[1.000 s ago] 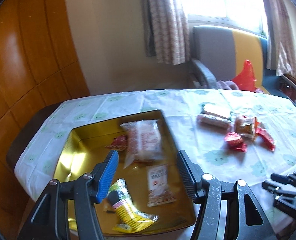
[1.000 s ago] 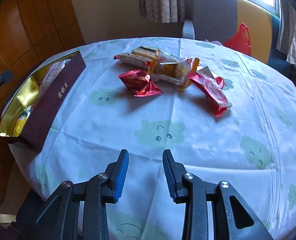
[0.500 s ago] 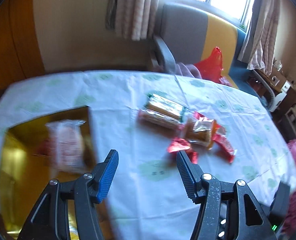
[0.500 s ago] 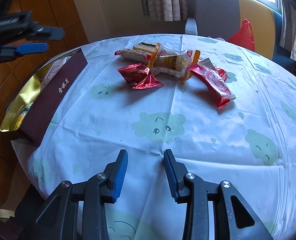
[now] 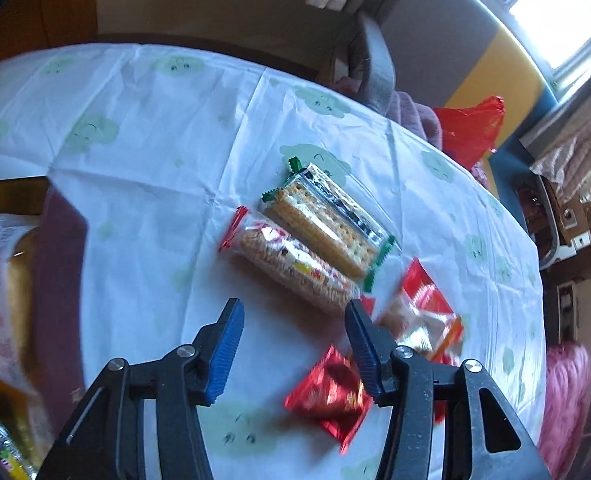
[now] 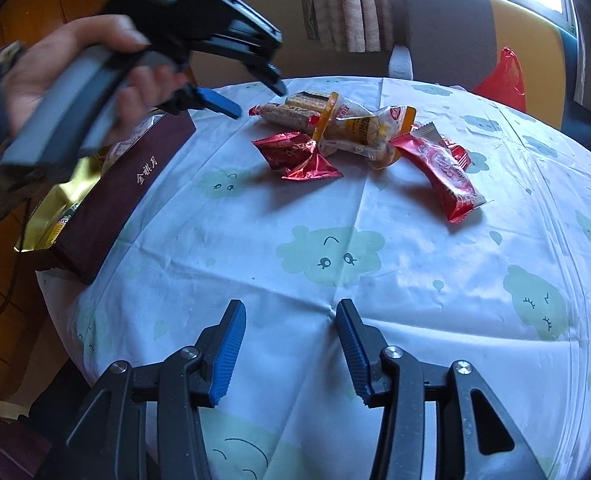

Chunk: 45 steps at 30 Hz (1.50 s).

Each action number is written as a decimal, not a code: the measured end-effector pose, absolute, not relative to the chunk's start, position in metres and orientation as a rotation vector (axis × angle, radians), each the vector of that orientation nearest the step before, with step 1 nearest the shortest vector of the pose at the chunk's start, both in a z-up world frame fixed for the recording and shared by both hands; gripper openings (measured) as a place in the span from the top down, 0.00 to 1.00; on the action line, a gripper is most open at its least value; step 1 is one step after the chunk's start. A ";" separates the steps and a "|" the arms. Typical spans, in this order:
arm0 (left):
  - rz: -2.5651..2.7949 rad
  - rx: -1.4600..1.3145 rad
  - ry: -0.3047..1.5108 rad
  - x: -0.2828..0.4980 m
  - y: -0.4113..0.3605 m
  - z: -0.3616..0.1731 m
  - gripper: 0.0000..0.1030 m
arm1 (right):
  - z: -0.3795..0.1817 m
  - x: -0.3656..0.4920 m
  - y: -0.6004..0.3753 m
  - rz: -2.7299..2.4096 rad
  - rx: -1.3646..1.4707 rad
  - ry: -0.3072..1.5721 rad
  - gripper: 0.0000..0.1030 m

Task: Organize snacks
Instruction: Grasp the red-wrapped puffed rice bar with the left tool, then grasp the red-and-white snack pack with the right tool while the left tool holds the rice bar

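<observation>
**Both claws over the snack table, nothing gripped**

My left gripper (image 5: 293, 322) hangs above the pile of snacks, tilted steeply down at the cloud-print tablecloth (image 5: 143, 152). Its jaws are closing, but nothing sits between the blue pads yet; only bare cloth shows in the gap. Just past the tips, in the centre of my left view, lie a clear-wrapped cracker pack with green ends (image 5: 327, 220) and, touching its near side, a grain bar with red ends (image 5: 295, 266). A shiny red foil packet (image 5: 329, 396) lies at lower centre, partly behind my right-hand finger, and an orange-trimmed packet (image 5: 419, 320) is blurred to its right.

My right gripper (image 6: 291, 350) sits low at the bottom of its own frame, over an empty stretch of cloth, well apart from the snacks. Its jaws are opening and hold nothing.

In the right view the snacks cluster at upper centre: the red foil packet (image 6: 295, 156), a yellow-and-clear bun packet (image 6: 359, 132), and a long red packet (image 6: 441, 170) to the right. The maroon box with a gold lining (image 6: 119, 196) stands at the left edge of the table, a few wrapped snacks showing inside. My hand (image 6: 67, 76) holds the left gripper (image 6: 255, 94) at upper left, above the box's far end.
</observation>
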<state>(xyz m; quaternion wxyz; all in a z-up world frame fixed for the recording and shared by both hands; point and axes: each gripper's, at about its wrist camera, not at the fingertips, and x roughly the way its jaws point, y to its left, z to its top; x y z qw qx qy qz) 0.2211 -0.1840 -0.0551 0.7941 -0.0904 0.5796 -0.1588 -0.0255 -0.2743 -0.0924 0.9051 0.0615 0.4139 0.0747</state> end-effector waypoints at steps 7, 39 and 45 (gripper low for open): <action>-0.272 -0.191 1.265 0.250 -0.204 -0.080 0.42 | -0.094 -0.026 -0.279 0.185 0.144 0.825 0.53; -0.675 0.300 1.112 0.030 -0.165 -0.075 0.73 | -0.075 -0.037 -0.313 0.064 0.170 0.844 0.53; -0.660 0.290 1.042 0.016 -0.164 -0.086 0.73 | -0.052 -0.015 -0.342 0.011 0.117 0.815 0.53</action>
